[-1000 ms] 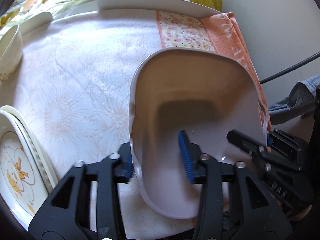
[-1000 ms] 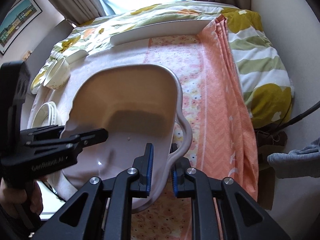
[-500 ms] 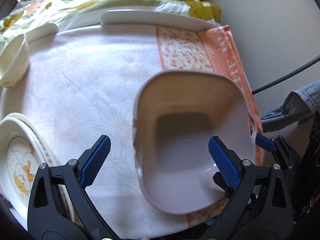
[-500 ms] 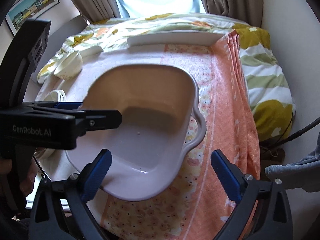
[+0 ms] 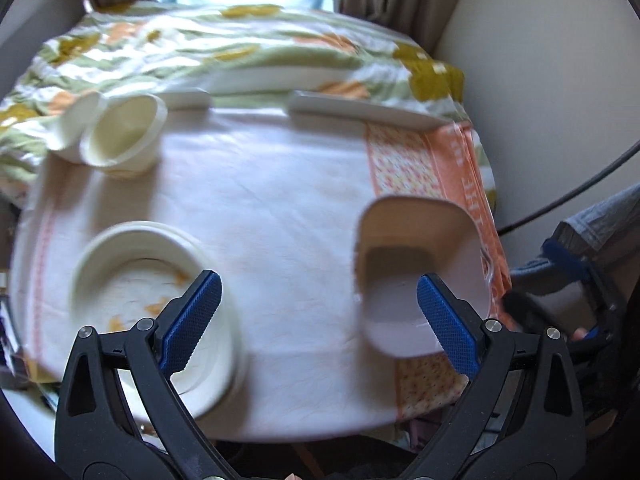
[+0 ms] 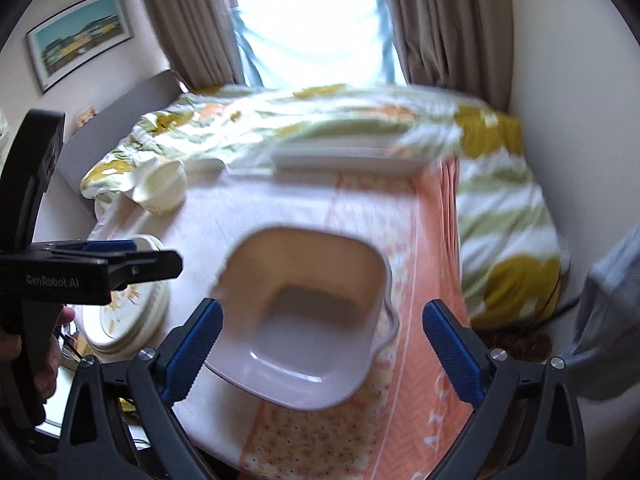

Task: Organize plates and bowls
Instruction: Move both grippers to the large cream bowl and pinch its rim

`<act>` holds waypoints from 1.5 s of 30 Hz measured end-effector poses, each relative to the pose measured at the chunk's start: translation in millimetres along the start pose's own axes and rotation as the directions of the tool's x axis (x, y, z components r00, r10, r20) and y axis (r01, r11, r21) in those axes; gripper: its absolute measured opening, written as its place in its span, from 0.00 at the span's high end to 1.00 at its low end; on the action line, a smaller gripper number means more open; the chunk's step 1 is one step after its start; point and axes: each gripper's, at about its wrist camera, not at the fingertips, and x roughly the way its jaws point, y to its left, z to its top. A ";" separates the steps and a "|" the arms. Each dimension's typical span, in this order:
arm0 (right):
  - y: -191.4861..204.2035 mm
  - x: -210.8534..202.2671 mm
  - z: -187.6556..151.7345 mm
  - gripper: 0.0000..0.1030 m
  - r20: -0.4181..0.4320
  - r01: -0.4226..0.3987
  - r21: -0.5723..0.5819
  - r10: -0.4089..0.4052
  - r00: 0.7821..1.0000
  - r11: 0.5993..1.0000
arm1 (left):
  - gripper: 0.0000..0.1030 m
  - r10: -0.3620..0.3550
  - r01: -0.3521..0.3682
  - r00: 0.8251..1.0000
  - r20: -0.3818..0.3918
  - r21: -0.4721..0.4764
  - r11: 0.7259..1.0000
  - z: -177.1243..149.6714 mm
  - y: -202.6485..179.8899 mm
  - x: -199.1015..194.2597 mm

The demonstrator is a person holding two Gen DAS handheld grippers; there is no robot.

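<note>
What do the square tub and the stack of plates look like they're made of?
Square tub: probably moulded plastic, with thin walls, rounded corners and a soft sheen on the base. Stack of plates: cream, glossy, with an orange print; ceramic or melamine, too blurred to tell.

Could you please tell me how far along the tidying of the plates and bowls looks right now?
Done: the square basin sits on the table, and plates are stacked. In hand: nothing; the left hand-held gripper and right hand-held gripper are open. Left: tipped bowls at the far edge.
</note>
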 end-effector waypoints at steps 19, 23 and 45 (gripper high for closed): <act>144.4 23.2 120.8 0.03 0.090 -0.180 -0.133 0.193 0.977 0.975 | 0.05 0.133 -0.090 0.972 0.193 -0.215 0.973 24.1 182.1 -103.3; 171.9 66.5 139.7 0.03 0.017 -0.190 -0.112 0.193 0.981 0.975 | 0.05 0.111 -0.064 0.975 0.195 -0.234 0.970 43.4 225.7 -95.0; 196.3 282.0 146.9 0.39 -0.337 -0.114 0.246 0.195 0.921 0.963 | 0.49 -0.166 0.143 0.985 -0.052 -0.296 0.944 108.8 326.8 103.8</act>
